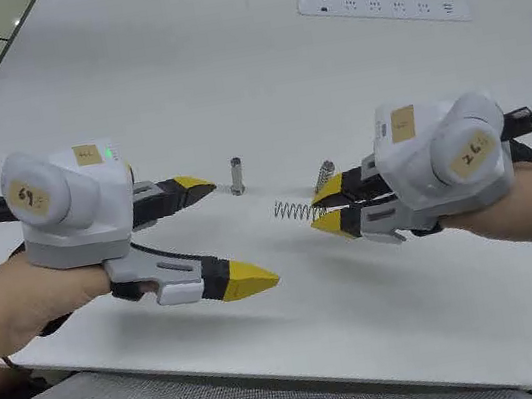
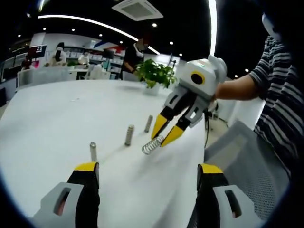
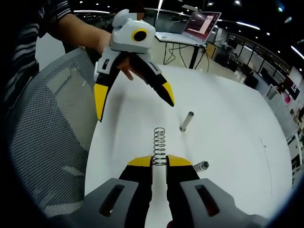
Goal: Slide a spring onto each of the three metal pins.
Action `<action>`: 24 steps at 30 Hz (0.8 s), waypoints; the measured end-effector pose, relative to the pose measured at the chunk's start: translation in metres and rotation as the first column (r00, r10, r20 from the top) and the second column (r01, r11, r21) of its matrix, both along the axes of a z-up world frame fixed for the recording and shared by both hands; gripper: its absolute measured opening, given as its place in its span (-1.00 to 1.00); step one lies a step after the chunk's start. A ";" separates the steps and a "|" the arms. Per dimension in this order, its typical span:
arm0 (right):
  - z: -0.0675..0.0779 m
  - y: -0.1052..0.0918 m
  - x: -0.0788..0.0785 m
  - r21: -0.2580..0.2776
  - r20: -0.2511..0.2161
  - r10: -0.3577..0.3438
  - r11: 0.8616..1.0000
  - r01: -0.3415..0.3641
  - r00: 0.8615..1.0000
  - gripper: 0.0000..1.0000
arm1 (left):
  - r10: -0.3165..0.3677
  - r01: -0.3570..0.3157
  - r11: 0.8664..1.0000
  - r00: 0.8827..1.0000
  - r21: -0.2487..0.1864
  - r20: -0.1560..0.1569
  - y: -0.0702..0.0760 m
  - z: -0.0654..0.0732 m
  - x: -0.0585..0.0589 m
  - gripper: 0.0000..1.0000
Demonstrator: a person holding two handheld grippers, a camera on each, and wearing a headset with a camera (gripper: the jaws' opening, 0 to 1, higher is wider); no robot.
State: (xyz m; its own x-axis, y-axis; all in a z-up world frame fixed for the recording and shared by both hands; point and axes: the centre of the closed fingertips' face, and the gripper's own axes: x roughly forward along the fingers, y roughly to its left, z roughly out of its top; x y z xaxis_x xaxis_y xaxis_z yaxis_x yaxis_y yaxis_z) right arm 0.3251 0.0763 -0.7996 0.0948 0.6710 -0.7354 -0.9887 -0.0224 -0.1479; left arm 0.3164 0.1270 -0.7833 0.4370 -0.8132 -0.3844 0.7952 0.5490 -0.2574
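One end of the spring (image 3: 159,137) hides between jaws of the right gripper (image 3: 160,164).

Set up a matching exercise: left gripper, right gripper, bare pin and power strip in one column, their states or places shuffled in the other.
1. left gripper
2. right gripper
3. bare pin
4. power strip

A. shut on the spring
B. lying at the table's far side
C. open, holding nothing
D. standing upright between the grippers

Pairs: 1-C, 2-A, 3-D, 4-B
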 end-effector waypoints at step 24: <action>0.012 -0.011 -0.014 0.007 0.054 0.047 0.999 -0.047 0.997 -0.86 | -0.191 0.191 0.982 0.980 0.001 0.046 -0.047 0.009 0.005 -0.23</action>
State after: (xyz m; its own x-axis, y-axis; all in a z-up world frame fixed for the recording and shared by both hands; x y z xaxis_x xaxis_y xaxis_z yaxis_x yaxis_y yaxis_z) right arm 0.3108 0.0652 -0.7873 0.1021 0.6813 -0.7249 -0.9773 -0.0673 -0.2009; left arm 0.3214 0.0797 -0.7742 0.2903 -0.8848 -0.3644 0.8965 0.3847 -0.2199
